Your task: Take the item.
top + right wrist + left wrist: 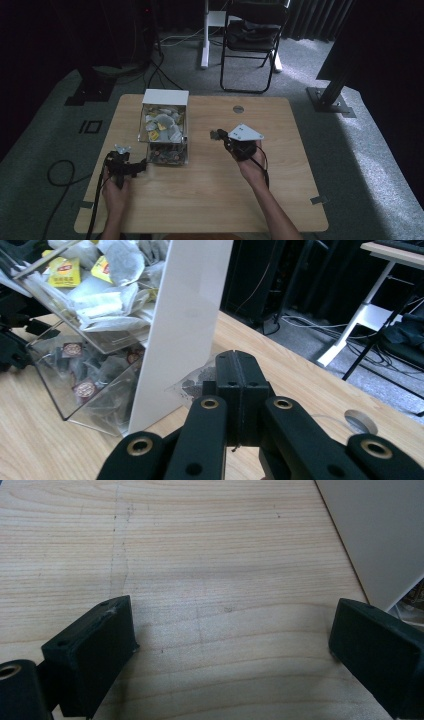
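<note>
1. The right hand-held gripper (pixel 239 385) is clenched on a tea bag (pixel 196 382), mid-surface.
2. The left hand-held gripper (pixel 232 645) is released over bare wood near the left edge.
3. A clear tea-bag box (pixel 163 131) stands between them on the light wooden surface (pixel 210 200).
4. A folding chair (pixel 252 35) stands beyond the far edge on grey carpet (pixel 370 150).

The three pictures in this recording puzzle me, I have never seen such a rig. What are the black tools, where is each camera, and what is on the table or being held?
A person sits at a wooden table holding a two-jaw hand tool in each hand. The high view looks down from above; the other two come from cameras riding on each tool, looking along its jaws.

The left gripper is open, with bare wood between its jaws, beside the organiser's white wall. The right gripper is shut on a clear tea sachet with dark contents.

On the table stands a two-tier clear organiser with white sides: pale and yellow tea bags above, dark sachets below. A folding chair stands beyond.
</note>
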Demonstrator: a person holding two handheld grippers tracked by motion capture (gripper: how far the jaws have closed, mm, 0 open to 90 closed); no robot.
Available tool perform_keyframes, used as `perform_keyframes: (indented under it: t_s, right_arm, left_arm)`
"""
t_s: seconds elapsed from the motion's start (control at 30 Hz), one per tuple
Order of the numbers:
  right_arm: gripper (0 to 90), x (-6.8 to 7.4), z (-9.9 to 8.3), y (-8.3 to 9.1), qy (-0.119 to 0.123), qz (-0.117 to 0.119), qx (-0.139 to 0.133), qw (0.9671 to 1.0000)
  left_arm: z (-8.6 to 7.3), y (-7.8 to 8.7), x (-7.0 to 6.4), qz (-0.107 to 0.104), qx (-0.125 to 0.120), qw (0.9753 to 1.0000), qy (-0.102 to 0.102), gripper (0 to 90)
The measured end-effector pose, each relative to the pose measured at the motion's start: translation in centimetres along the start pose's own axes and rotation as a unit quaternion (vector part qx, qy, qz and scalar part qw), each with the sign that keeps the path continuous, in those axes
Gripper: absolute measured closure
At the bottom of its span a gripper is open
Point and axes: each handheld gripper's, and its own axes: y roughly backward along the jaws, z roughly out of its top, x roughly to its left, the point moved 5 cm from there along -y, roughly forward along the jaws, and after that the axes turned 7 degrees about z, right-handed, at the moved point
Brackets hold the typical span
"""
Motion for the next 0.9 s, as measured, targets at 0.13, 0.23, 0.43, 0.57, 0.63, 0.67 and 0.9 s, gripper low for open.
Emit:
perform_keyframes:
  t_s: [0.13,0.23,0.43,0.57,0.63,0.67,0.9]
  right_arm:
    - [90.0,-0.4,-0.1,0.0,-0.003,-0.002,0.004,1.0000]
    - [90.0,-0.6,-0.1,-0.1,-0.006,-0.003,0.004,1.0000]
    - [90.0,-1.0,-0.1,-0.2,-0.008,-0.006,0.004,0.9999]
    - [90.0,-1.6,-0.1,-0.3,-0.011,-0.011,0.007,0.9998]
    - [90.0,-1.9,-0.2,-0.3,-0.012,-0.013,0.008,0.9998]
    - [90.0,-2.0,-0.2,-0.3,-0.012,-0.015,0.008,0.9998]
    - [90.0,-2.8,-0.2,-0.4,-0.015,-0.023,0.012,0.9996]
  left_arm:
    - [0.0,0.0,0.0,0.000,0.000,1.0000,0.000,5.5]
    - [0.0,0.0,0.0,0.000,0.001,1.0000,0.000,5.5]
    - [0.0,0.0,0.0,0.000,0.001,1.0000,0.000,5.5]
    - [0.0,0.0,0.0,0.000,0.001,1.0000,0.000,5.5]
    - [0.0,0.0,0.0,0.000,0.001,1.0000,0.000,5.5]
    - [0.0,0.0,0.0,0.000,0.001,1.0000,0.000,5.5]
    - [0.0,0.0,0.0,0.000,0.001,1.0000,0.000,5.5]
